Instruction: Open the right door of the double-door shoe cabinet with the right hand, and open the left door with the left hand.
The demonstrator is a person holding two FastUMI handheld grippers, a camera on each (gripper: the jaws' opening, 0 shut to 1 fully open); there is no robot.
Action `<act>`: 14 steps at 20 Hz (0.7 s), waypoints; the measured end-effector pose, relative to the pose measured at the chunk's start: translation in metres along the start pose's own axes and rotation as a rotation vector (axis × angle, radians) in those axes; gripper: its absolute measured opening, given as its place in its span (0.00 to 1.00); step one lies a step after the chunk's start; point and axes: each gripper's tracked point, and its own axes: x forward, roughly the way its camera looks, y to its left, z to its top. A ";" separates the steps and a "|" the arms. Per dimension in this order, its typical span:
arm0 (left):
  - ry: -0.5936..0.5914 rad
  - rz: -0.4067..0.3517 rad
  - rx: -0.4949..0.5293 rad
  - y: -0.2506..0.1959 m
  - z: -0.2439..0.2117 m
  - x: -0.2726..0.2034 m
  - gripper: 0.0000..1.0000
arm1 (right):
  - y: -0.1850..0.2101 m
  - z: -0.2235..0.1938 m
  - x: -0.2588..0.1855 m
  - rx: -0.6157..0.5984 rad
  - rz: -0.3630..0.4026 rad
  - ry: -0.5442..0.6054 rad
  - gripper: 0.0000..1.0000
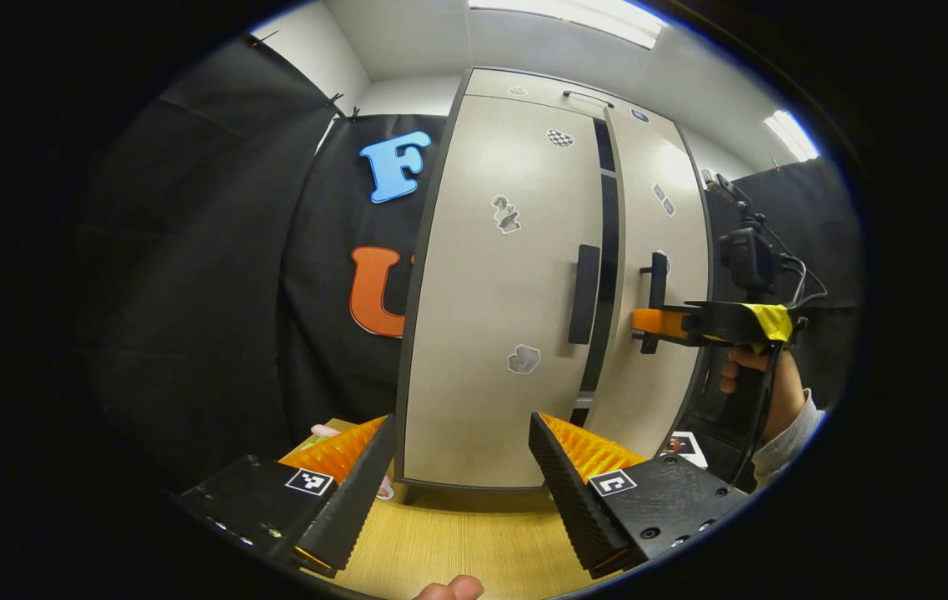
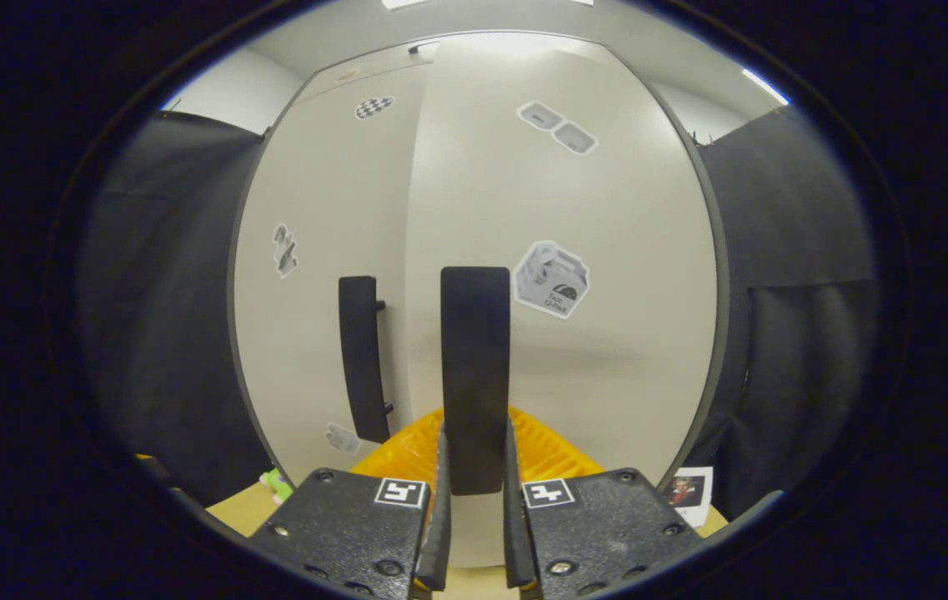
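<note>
A pale double-door shoe cabinet (image 1: 507, 283) stands upright on a wooden desk (image 1: 474, 542) inside a booth draped in black cloth. In the left gripper view, the left gripper (image 1: 461, 479) hangs in front of the cabinet's lower edge with its two fingers spread wide apart and nothing between them; it is well short of the left door (image 1: 499, 333) and its dark vertical handle (image 1: 584, 293). A dark gap runs between the two doors, and the right door (image 1: 657, 250) stands slightly out from the left one, though how far is hard to judge through the fisheye curve. Farther off in that view, the right gripper (image 1: 649, 323) reaches in from the right side at the right door's handle (image 1: 655, 292), held by a hand (image 1: 761, 379) with a light sleeve cuff; the body of the person is cut off. In the right gripper view, the right gripper (image 2: 474, 492) is closed on the right door's handle (image 2: 474, 375), both fingers pressing its lower end, with the bar rising straight up between them. The left door's handle (image 2: 361, 358) sits just beside it. Small stickers (image 2: 551, 279) dot the doors; their print is too small to make out. A small card (image 2: 688, 489) lies on the desk by the cabinet's right corner, partly hidden.
</note>
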 end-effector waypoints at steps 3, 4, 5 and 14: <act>-0.008 -0.006 0.011 -0.004 0.004 -0.001 0.95 | -0.001 0.000 -0.005 0.009 0.010 0.006 0.28; -0.010 -0.005 0.015 -0.005 0.005 -0.002 0.95 | -0.001 0.000 -0.007 0.012 0.012 0.007 0.29; -0.012 -0.004 0.017 -0.005 0.006 -0.002 0.95 | -0.002 0.000 -0.009 0.017 0.013 0.006 0.27; -0.019 -0.003 0.024 -0.007 0.009 -0.002 0.95 | -0.013 0.003 -0.031 0.021 0.022 -0.001 0.27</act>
